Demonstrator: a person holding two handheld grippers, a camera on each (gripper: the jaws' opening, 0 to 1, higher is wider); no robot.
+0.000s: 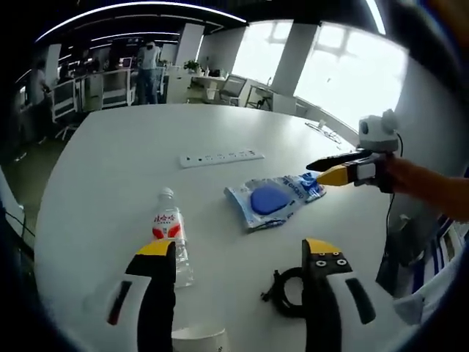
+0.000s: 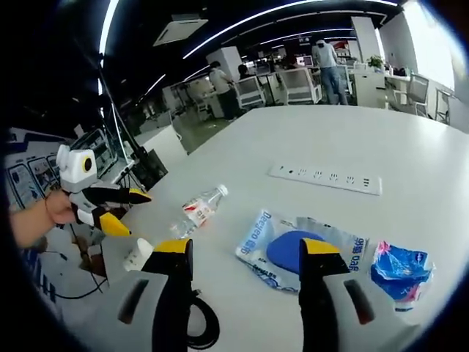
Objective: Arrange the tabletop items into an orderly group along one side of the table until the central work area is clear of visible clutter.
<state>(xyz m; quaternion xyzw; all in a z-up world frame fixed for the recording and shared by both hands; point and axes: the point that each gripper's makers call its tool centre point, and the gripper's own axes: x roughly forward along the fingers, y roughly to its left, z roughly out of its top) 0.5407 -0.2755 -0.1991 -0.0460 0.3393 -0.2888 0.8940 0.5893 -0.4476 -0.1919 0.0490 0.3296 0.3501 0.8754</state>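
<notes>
On the white table (image 1: 110,161) lie a clear water bottle (image 1: 170,233) with a red label, a clear pack (image 1: 270,199) holding a blue disc, a small crumpled blue packet (image 1: 311,183), a white power strip (image 1: 220,157) and a black cable coil (image 1: 284,295). My left gripper (image 1: 238,249) is open above the table; the bottle runs under its left jaw and the cable lies by its right jaw. My right gripper (image 1: 316,170) hovers open at the blue packet. In the right gripper view, the right gripper (image 2: 247,249) frames the pack (image 2: 300,249). The packet (image 2: 399,268) lies right of it. The bottle (image 2: 198,209) lies beside the open left gripper (image 2: 128,211).
A white paper cup (image 1: 198,341) stands at the near edge. The far half of the table beyond the power strip (image 2: 326,178) is bare. Cables (image 2: 201,323) trail at the table edge. Office desks, chairs and standing people (image 1: 149,70) are well beyond the table.
</notes>
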